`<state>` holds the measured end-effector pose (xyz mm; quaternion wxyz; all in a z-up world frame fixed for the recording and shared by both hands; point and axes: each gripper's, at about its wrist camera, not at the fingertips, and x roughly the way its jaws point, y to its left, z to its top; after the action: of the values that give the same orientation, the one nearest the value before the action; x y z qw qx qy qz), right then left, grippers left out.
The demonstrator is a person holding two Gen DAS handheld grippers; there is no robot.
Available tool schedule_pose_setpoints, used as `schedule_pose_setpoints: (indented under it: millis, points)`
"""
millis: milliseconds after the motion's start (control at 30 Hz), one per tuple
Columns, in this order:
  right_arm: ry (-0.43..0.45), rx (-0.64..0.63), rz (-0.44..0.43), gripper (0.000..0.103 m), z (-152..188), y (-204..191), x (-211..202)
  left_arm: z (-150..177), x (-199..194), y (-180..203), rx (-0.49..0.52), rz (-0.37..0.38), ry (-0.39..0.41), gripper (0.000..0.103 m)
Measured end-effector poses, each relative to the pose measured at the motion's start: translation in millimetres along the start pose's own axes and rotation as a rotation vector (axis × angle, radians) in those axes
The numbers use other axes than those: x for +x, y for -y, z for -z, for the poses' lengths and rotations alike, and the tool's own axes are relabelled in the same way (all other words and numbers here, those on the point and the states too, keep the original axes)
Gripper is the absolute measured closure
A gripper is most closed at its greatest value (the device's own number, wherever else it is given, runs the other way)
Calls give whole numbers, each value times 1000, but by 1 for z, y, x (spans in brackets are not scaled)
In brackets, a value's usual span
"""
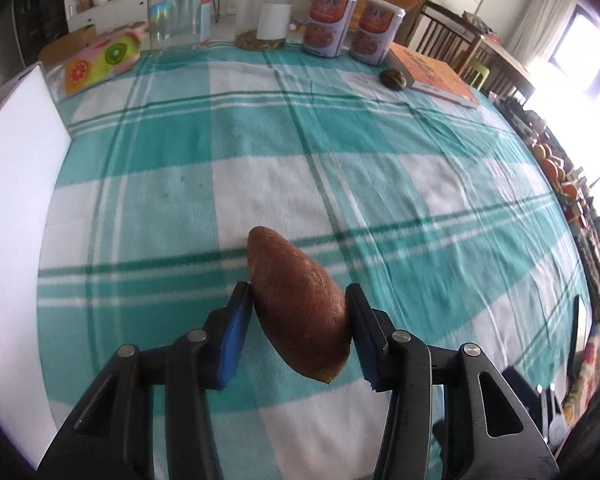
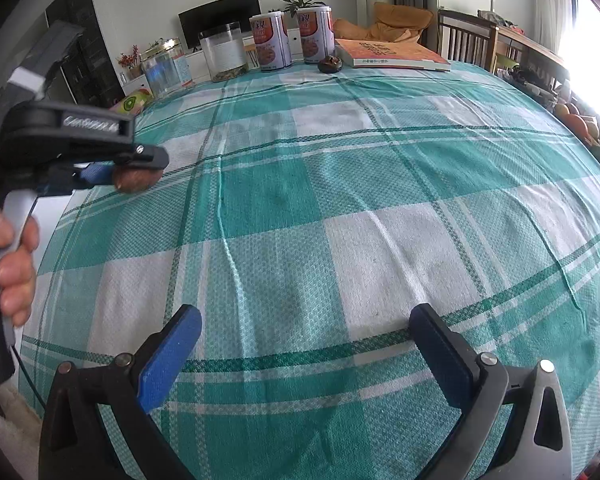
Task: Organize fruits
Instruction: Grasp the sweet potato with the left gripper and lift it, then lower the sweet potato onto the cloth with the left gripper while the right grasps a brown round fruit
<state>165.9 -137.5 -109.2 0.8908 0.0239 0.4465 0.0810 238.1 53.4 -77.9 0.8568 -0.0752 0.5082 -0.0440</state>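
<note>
My left gripper (image 1: 298,332) is matt black plastic with shiny metal pivot pins, and its blue pads (image 1: 234,340) look like soft foam or rubber. They press a sweet potato (image 1: 300,312) with dull, rough, speckled brown skin. The tablecloth (image 1: 340,168) is woven cotton-like cloth, matt and slightly wrinkled. At the far edge, two clear jars (image 1: 180,12) shine glossy, the cans (image 1: 330,20) carry slick printed labels, and the book (image 1: 432,74) has a smooth paper cover. My right gripper (image 2: 308,360) matches.
</note>
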Motion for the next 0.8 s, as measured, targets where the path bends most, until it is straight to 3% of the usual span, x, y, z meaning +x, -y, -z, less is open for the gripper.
schedule_pose_setpoints:
  millis: [100, 200, 267, 333, 367, 500, 600, 700, 800]
  points:
    - [0, -1, 2, 0, 0, 0, 0, 32, -7, 4, 46, -34, -10, 53]
    - [-4, -9, 11, 0, 1, -1, 0, 48, -7, 4, 57, -99, 37, 50]
    - [-6, -13, 15, 0, 1, -1, 0, 54, -3, 0, 44, -157, 76, 25]
    - [-6, -13, 12, 0, 1, -1, 0, 61, -1, -2, 59, -202, 139, 21]
    - [-4, -8, 7, 0, 2, 0, -1, 64, -1, -3, 71, -224, 164, 14]
    - [-8, -12, 8, 0, 3, -1, -1, 63, 0, -10, 44, -209, 172, 10]
    - [-67, -160, 33, 0, 0, -13, 5, 62, 1, -13, 47, -212, 171, 10]
    - [-77, -116, -85, 0, -34, 8, 14, 63, 0, -13, 46, -212, 172, 10]
    - [-18, -36, -106, 0, -97, 41, 37, 63, 0, -13, 46, -212, 172, 9]
